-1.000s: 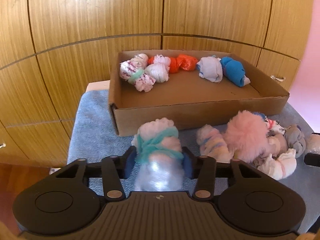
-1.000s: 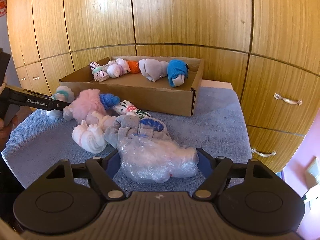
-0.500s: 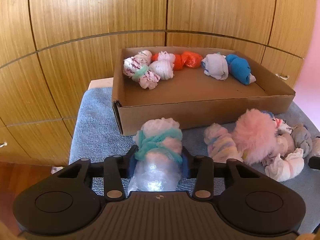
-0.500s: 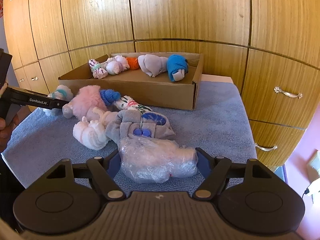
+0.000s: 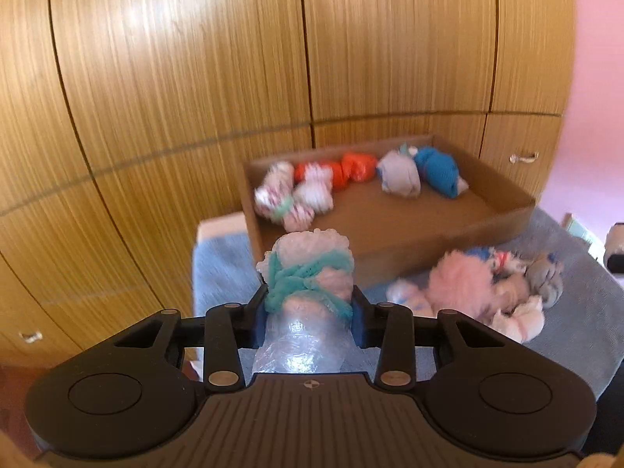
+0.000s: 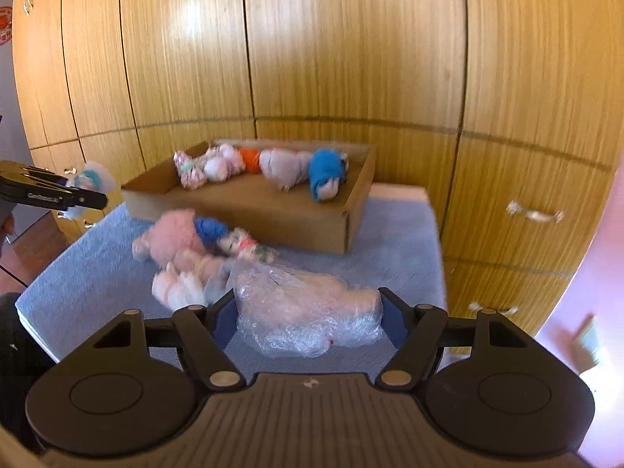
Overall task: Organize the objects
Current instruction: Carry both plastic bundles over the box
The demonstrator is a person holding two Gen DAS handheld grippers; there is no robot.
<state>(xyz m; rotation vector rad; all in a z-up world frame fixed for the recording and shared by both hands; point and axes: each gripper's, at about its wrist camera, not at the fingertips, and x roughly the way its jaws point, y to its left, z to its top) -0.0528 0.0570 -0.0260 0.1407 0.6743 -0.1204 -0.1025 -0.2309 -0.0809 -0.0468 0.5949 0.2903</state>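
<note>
My left gripper [image 5: 310,314] is shut on a plastic-wrapped pink-and-white sock bundle [image 5: 308,269] tied with a teal band, held above the blue towel [image 5: 218,273]. My right gripper [image 6: 307,318] has a crinkly clear-plastic bundle [image 6: 296,304] between its pads. Its jaws are closing and press on both ends of the bundle. An open cardboard box [image 5: 409,245] stands behind, with several rolled socks along its far wall, among them a blue roll [image 5: 436,171] and an orange one [image 5: 351,167]. In the right wrist view the left gripper [image 6: 93,199] appears at the left edge.
A loose pile of sock rolls lies on the towel in front of the box [image 6: 249,222], with a fluffy pink one [image 5: 456,284] [image 6: 175,234] among them. Wooden cabinet doors [image 6: 351,58] with metal handles [image 6: 534,212] stand close behind and to the right.
Both grippers have risen with their bundles, so the towel, box and sock pile now sit lower and farther off. Both pairs of jaws have closed in a little on the bundles.
</note>
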